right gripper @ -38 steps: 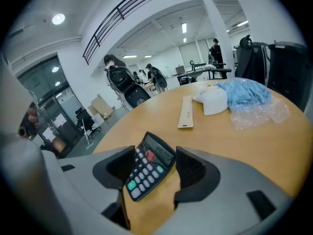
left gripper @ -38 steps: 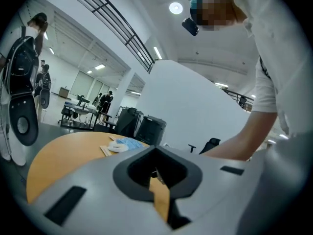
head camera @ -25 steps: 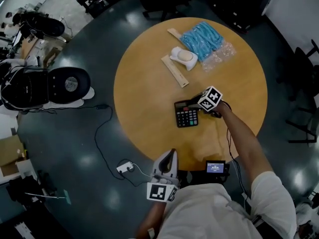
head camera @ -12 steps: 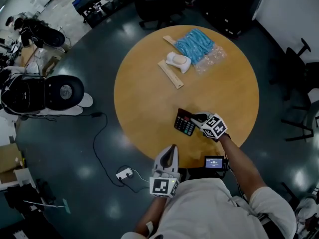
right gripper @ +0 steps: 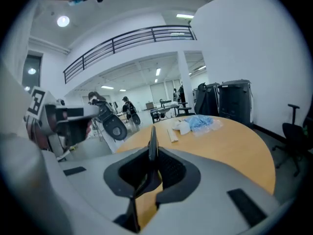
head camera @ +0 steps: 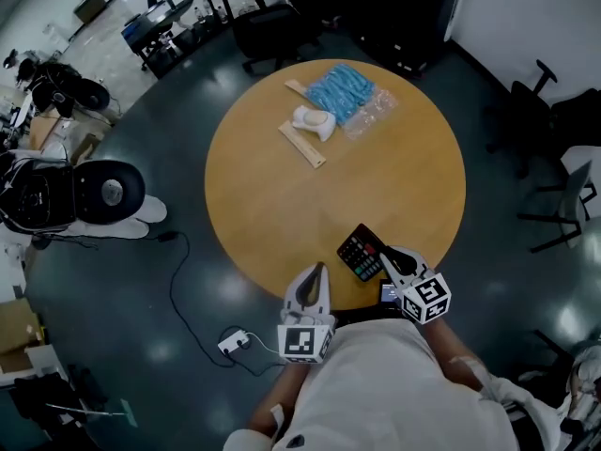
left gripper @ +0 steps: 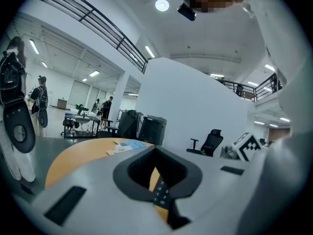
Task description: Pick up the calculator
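The black calculator (head camera: 362,251) hangs tilted above the near edge of the round wooden table (head camera: 272,195). My right gripper (head camera: 388,259) has it between its jaws, which are closing on it. In the right gripper view the calculator (right gripper: 152,143) stands edge-on between the pads. My left gripper (head camera: 317,271) hovers at the table's near edge, left of the calculator, its jaws together and empty. Through the left gripper's (left gripper: 161,202) gap I see the calculator's keys (left gripper: 160,192).
At the table's far side lie a blue bag (head camera: 338,92), a white object (head camera: 313,118) and a wooden ruler (head camera: 302,145). A small lit screen (head camera: 388,293) sits at the person's waist. Office chairs (head camera: 554,205) and a power strip (head camera: 232,343) stand on the dark floor.
The right gripper closed on the calculator, raised it off the table and drew it toward the person at the near edge. The left gripper shifted only slightly.
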Motion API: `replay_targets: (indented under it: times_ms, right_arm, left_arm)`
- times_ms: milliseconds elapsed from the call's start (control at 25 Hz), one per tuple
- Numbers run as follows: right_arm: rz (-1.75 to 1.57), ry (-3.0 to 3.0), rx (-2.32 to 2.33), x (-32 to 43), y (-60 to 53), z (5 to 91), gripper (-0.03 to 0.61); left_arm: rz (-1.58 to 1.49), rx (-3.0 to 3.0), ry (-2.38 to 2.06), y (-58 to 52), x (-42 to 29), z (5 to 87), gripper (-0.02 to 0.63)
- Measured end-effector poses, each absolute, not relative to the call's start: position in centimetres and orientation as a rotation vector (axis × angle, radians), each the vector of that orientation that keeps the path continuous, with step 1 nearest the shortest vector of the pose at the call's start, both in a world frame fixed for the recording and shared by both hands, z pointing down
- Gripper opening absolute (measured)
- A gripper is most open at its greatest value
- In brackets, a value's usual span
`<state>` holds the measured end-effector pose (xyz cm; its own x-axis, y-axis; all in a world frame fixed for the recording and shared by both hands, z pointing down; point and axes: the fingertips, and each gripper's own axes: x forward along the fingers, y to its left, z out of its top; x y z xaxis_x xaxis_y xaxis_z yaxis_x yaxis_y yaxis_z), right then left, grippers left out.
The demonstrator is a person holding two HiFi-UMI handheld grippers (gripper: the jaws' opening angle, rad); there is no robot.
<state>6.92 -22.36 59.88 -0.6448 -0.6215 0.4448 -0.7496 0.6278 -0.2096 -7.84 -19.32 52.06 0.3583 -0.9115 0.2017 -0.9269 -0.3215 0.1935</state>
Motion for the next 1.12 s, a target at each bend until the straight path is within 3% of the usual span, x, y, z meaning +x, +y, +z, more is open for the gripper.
replay_targets:
  times_ms: [1120]
  right_arm:
    - [0.402,-2.584,1.117,8.7,-20.7,56.2,0.057]
  left_arm:
    - [0.027,2.406,-1.591,-18.3,-5.5,50.6,0.006]
